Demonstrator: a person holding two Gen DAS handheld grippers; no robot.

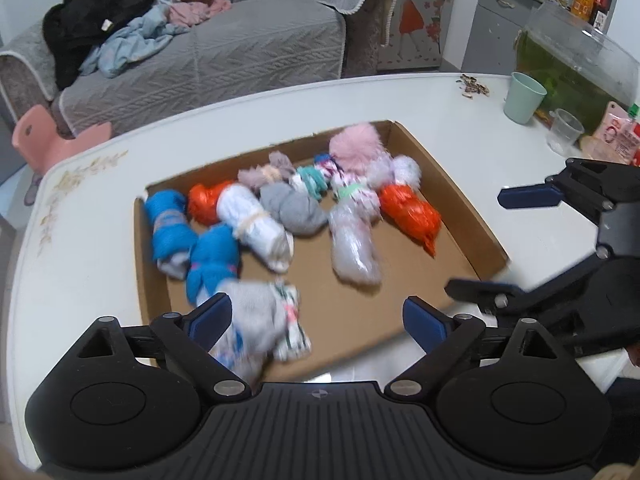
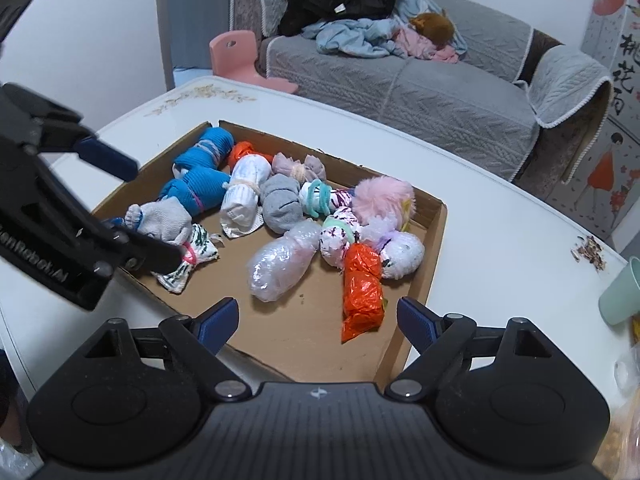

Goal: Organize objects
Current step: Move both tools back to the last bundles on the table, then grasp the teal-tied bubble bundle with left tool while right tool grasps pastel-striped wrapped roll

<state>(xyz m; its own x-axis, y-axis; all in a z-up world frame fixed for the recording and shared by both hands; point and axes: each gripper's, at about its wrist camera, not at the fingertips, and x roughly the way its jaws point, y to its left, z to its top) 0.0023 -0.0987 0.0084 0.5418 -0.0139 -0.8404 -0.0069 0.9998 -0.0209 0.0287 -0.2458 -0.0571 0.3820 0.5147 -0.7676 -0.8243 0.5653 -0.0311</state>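
Observation:
A shallow cardboard box (image 1: 464, 204) (image 2: 436, 236) lies on the white table (image 1: 80, 248) and holds several rolled bundles: blue socks (image 1: 168, 220) (image 2: 200, 184), a white roll (image 1: 256, 224), a grey roll (image 2: 282, 204), a clear plastic bundle (image 1: 354, 244) (image 2: 280, 264), orange bags (image 1: 412, 212) (image 2: 362, 292) and a pink fluffy ball (image 1: 356, 146) (image 2: 384, 196). My left gripper (image 1: 316, 320) (image 2: 138, 210) is open above the box's near corner, straddling a grey and floral sock bundle (image 1: 260, 320) (image 2: 164, 222) that lies in the box. My right gripper (image 2: 318, 320) (image 1: 504, 244) is open and holds nothing at the box's front edge.
A mint cup (image 1: 524, 98) (image 2: 622, 296), a clear cup (image 1: 565, 132), a fish tank (image 1: 576, 64) and snack packets (image 1: 616, 136) stand at the table's right. Seed husks (image 1: 474, 86) lie nearby. Beyond the table are a grey sofa (image 1: 224, 56) with clothes and a pink stool (image 1: 48, 136).

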